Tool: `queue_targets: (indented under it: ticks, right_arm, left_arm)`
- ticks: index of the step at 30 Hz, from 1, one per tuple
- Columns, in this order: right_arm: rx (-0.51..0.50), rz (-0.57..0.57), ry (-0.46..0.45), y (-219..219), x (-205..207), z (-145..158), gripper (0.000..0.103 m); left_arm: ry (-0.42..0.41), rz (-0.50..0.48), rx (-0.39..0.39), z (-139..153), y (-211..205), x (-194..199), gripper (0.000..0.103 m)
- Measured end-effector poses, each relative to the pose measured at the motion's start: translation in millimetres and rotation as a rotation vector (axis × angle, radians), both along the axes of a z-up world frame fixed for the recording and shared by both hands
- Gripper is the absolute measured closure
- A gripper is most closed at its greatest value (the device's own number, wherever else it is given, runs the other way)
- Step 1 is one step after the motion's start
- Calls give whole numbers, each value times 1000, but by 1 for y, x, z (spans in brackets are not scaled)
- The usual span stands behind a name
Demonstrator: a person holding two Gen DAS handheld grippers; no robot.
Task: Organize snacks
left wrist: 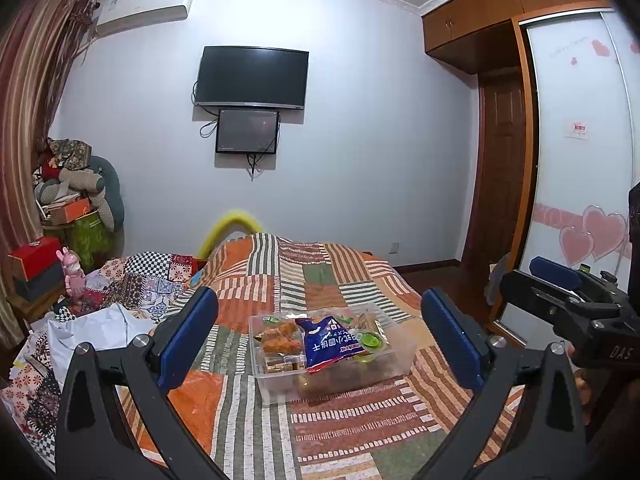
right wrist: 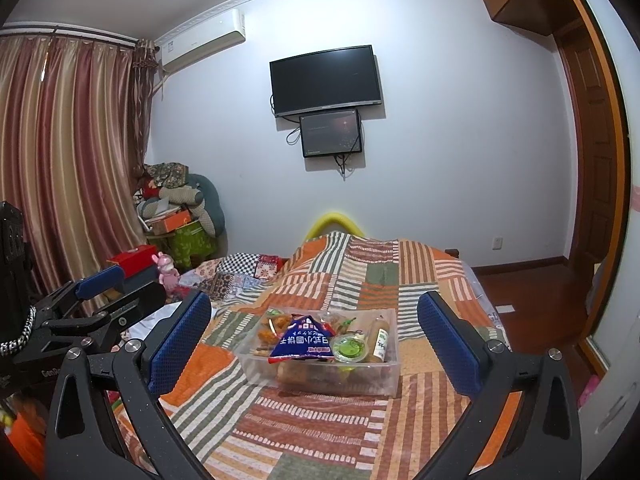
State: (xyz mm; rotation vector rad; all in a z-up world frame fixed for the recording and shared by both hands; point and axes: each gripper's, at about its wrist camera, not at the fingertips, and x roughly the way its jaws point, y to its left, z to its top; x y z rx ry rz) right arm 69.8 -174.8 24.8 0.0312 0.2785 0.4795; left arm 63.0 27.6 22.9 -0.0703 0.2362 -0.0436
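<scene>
Both grippers hover above the patchwork bedspread (left wrist: 256,280), and 1 clear plastic bin (left wrist: 400,354) sits on it right between them. The left gripper (left wrist: 320,340) has its 2 blue-padded fingers (left wrist: 188,336) spread wide, nothing between them but open air, the bin framed in the gap and well ahead of the tips. Same story on the right gripper (right wrist: 316,340): 2 blue pads (right wrist: 180,344) flung wide apart, empty, the bin centred in front.

Inside the bin, 1 blue snack bag (right wrist: 304,342) with white lettering lies on top, tilted across the pile. To its left, 1 clear pack of orange fried pieces (left wrist: 280,340). To its right, 1 green-lidded jelly cup (right wrist: 351,347), and just beside that 1 small bottle (right wrist: 380,340) lying against the bin's right wall. More wrapped snacks lie underneath, too jumbled to count.

On the far wall, 1 black television (left wrist: 252,77) with 1 smaller screen (left wrist: 247,131) hung directly below it, and 1 air conditioner (right wrist: 202,42) up near the ceiling. 1 pink rabbit figure (left wrist: 74,276) stands at the left of the bed.
</scene>
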Motion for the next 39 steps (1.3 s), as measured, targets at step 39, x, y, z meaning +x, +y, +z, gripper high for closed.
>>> queue_targets:
  ticks: [39]
  right_arm:
    - [1,-5,13,-5,2,-1,0]
  left_arm:
    - [10,-37,-8,4,-6,0,0]
